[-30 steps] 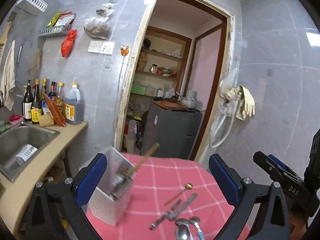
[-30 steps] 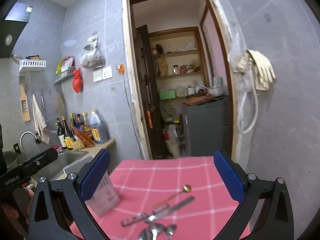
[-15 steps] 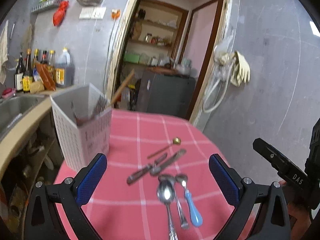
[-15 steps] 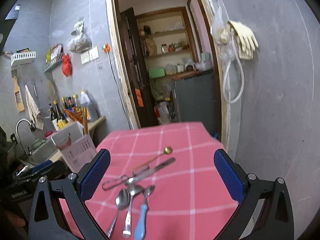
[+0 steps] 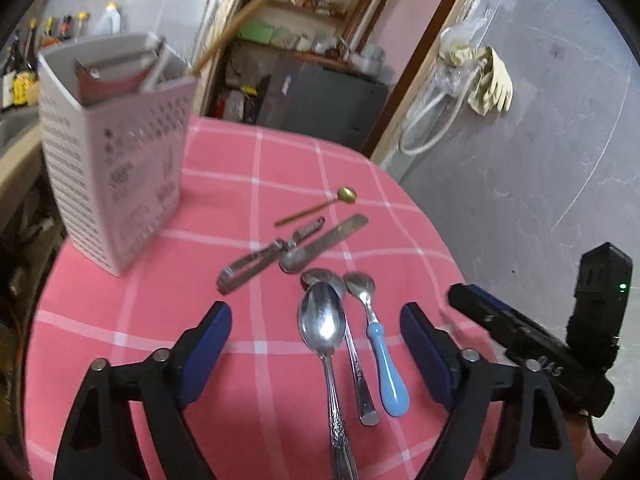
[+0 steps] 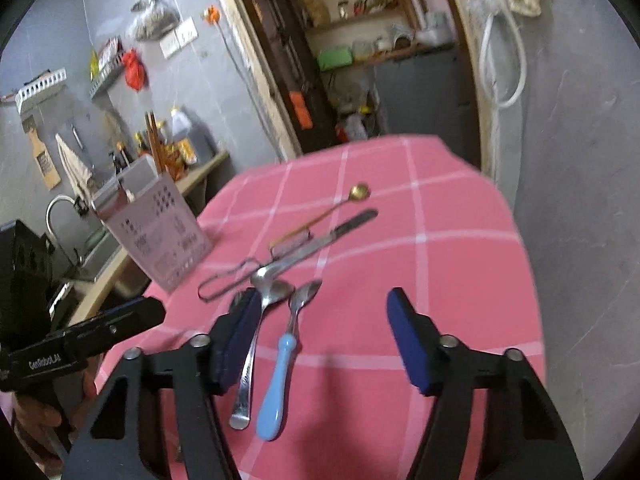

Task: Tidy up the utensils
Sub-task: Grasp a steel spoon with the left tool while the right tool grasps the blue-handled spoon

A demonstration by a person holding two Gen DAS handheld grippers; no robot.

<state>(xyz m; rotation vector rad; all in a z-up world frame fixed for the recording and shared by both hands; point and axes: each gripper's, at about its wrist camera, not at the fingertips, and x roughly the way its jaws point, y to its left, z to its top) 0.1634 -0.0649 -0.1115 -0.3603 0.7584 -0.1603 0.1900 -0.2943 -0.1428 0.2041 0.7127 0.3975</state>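
Observation:
On the pink checked tablecloth (image 5: 120,340) lie a large steel spoon (image 5: 323,330), a second steel spoon (image 5: 359,380) and a blue-handled spoon (image 5: 387,372). Beyond them are a peeler (image 5: 256,262), a flat metal knife (image 5: 332,234) and a small gold spoon (image 5: 320,209). A white perforated utensil holder (image 5: 116,160) stands at the left with utensils in it. My left gripper (image 5: 316,318) hovers above the large spoon, its jaws closing and gripping nothing. My right gripper (image 6: 322,304) hovers over the blue-handled spoon (image 6: 276,380), jaws closing, pads touching nothing.
The table's right edge runs close to a grey tiled wall (image 5: 540,160). A counter with a sink (image 6: 92,256) and bottles lies left of the table. An open doorway (image 6: 360,60) to a storeroom is behind it. Each gripper shows at the edge of the other's view.
Both grippers have come down and tipped toward the table, so the spoons now lie between their fingers in view. Both pairs of jaws stand narrower than before.

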